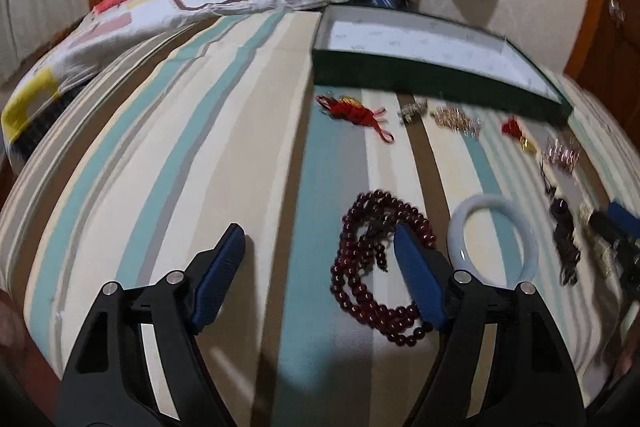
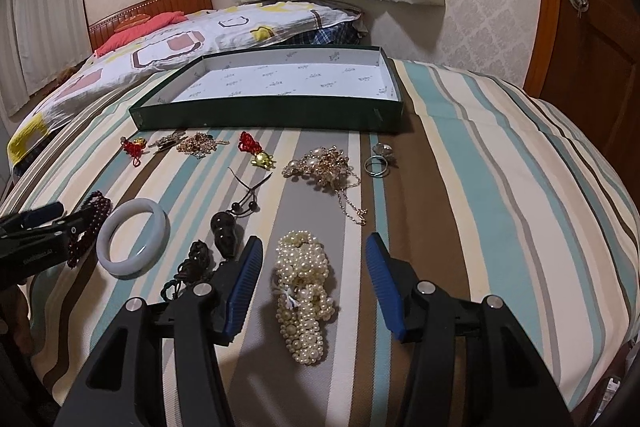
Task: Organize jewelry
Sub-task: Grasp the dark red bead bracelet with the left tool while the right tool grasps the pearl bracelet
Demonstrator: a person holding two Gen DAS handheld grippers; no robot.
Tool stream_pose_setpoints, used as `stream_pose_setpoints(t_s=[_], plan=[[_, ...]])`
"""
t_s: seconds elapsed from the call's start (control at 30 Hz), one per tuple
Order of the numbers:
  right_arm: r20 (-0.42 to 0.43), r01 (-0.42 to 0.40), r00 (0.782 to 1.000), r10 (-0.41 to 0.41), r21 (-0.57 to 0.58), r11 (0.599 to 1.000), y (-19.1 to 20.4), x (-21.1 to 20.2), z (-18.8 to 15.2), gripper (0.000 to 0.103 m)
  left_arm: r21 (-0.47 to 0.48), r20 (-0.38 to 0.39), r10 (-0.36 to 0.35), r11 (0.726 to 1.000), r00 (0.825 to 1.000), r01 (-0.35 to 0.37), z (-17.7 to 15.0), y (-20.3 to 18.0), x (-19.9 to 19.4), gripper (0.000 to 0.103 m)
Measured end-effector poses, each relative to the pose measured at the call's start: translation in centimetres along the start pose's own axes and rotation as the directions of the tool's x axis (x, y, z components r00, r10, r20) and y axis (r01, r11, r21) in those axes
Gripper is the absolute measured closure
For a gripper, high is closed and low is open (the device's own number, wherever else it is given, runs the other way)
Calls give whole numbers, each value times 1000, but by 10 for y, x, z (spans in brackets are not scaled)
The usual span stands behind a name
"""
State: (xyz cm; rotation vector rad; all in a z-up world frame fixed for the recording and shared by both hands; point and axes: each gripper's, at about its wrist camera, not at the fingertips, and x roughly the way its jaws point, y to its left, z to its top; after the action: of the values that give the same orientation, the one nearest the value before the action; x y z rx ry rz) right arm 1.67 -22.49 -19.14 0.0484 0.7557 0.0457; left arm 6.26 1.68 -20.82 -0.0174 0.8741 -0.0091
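Observation:
Jewelry lies on a striped bed in front of a shallow green box (image 2: 276, 115) with a white inside; the box also shows in the left wrist view (image 1: 420, 75). My left gripper (image 1: 320, 235) is open over the bed, its right finger on a dark red bead string (image 1: 360, 267). A pale jade bangle (image 1: 490, 239) lies just right of it. My right gripper (image 2: 314, 247) is open around a pearl bracelet bundle (image 2: 306, 291). The bangle (image 2: 132, 237) and a dark pendant on a cord (image 2: 226, 231) lie to its left.
Nearer the box lie red knot charms (image 2: 134, 147), a gold turtle charm (image 2: 262, 159), gold chains (image 2: 198, 143), a gold and pearl necklace (image 2: 324, 163) and silver rings (image 2: 378, 163). A patterned quilt (image 2: 160, 47) lies behind. A wooden door (image 2: 592, 27) stands at right.

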Motion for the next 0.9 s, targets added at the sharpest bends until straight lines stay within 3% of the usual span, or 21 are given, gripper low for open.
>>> stream_pose_setpoints(t_s=[0.2,0.47,0.6,0.7,0.77,0.83,0.9], plan=[[-1,-1,1000,1,-1,1000,0,0,0,50,23,54,-31,999,998,30,4,-11,-17,25],[-6,-6,1000,6,2,1000,0,0,0,50,50,-4,-27,998,1000,27,-1,-16,2,24],[-21,-13,1000,13,-1,1000,1,3,-2,49,42,-4,-12,999,1000,12,-2,-14,5,12],[-35,-13,999,13,0,1000,1,6,-4,49,39,-2,-13,999,1000,13,-4,-14,4,12],[-39,-14,999,14,4,1000,0,7,-5,49,39,-2,-14,999,1000,14,-4,-13,4,14],[-45,-13,999,13,7,1000,-1,8,-5,49,41,13,-21,999,1000,20,-3,-13,2,35],[-47,-10,999,11,3,1000,-1,8,-5,49,45,20,-26,999,999,25,-2,-14,2,44]])
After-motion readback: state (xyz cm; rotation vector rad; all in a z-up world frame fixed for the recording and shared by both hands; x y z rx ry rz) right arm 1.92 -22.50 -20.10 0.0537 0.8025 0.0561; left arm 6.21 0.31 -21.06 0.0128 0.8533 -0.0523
